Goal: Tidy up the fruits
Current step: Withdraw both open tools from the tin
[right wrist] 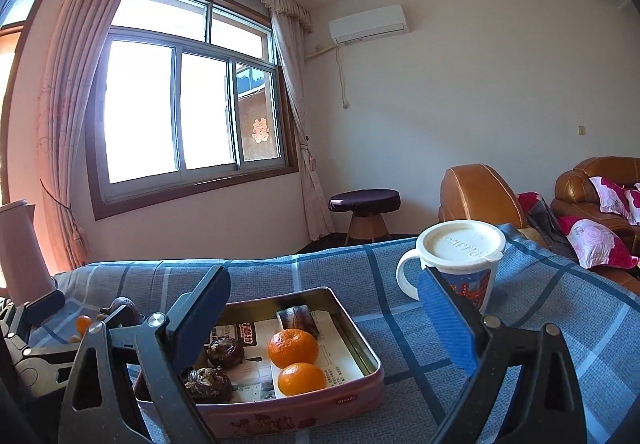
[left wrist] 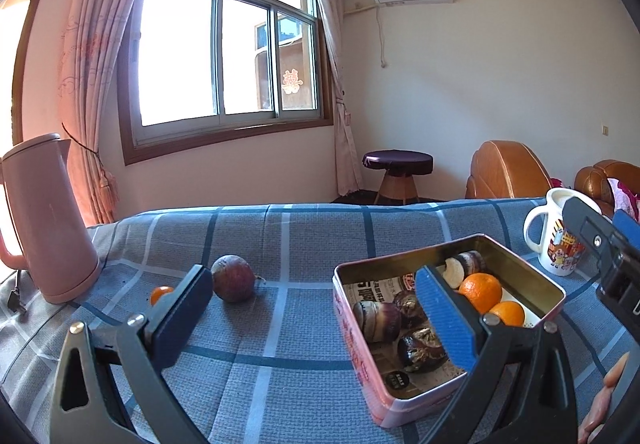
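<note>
Left wrist view
- Your left hand-held gripper: jaws spread wide, nothing between the pads; it hangs over the checked blue cloth of the tabletop.
- Tin box: pink, rectangular, lid off, lined with printed paper; it sits right of centre, partly behind your blue right-side finger.
- In the tin: two oranges touching each other near the far right corner, several dark striped fruits along the near and left side, and a pale piece at the back.
- Loose fruit: a dull reddish-brown round fruit lies on the cloth left of the tin, well apart from it; a small orange fruit shows just behind your left-side finger.
- Pink kettle: upright at the far left.
- Mug: white, printed, beyond the tin at the right; part of your other gripper crosses in front of it.

Right wrist view
- Your right hand-held gripper: jaws stand wide apart and empty, above the tin's far edge.
- Tin and fruit: both oranges lie side by side on the paper, dark fruits at the left end.
- Mug: lidded, upright, just behind your blue finger.
</note>
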`<state>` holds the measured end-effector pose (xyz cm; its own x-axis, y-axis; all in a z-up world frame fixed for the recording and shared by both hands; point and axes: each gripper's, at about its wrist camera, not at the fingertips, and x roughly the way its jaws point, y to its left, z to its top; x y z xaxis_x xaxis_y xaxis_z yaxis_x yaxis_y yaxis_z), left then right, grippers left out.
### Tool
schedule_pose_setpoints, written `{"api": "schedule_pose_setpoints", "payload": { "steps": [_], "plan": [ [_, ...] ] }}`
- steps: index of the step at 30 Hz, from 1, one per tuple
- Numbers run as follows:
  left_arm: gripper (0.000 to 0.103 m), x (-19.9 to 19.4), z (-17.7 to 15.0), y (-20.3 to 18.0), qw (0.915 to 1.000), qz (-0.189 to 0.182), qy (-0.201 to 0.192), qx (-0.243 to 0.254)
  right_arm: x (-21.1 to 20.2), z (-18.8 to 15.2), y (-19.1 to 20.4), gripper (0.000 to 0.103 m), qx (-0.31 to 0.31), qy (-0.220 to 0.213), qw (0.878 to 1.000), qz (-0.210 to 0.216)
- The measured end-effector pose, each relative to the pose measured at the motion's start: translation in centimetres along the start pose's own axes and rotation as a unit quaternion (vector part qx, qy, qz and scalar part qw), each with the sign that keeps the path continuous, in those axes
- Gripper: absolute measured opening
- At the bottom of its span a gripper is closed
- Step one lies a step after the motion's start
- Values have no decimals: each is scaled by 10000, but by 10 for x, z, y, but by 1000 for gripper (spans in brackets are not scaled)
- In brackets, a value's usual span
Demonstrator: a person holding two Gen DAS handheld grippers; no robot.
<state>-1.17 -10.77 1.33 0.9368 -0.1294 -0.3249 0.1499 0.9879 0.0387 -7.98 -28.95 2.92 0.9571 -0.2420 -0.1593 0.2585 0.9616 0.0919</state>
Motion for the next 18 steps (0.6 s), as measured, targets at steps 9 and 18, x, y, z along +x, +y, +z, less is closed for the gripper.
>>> {"api": "schedule_pose_setpoints", "payload": {
  "steps": [9,18],
  "plan": [
    [103,-12,-4,16,9999,-40,-73,-104,-8,-6,12,96,-19,201,9998,21],
    [103,-16,-8,24,9999,-81,43,87,-9,-11,34,96,-86,450,9989,121]
  ]
}}
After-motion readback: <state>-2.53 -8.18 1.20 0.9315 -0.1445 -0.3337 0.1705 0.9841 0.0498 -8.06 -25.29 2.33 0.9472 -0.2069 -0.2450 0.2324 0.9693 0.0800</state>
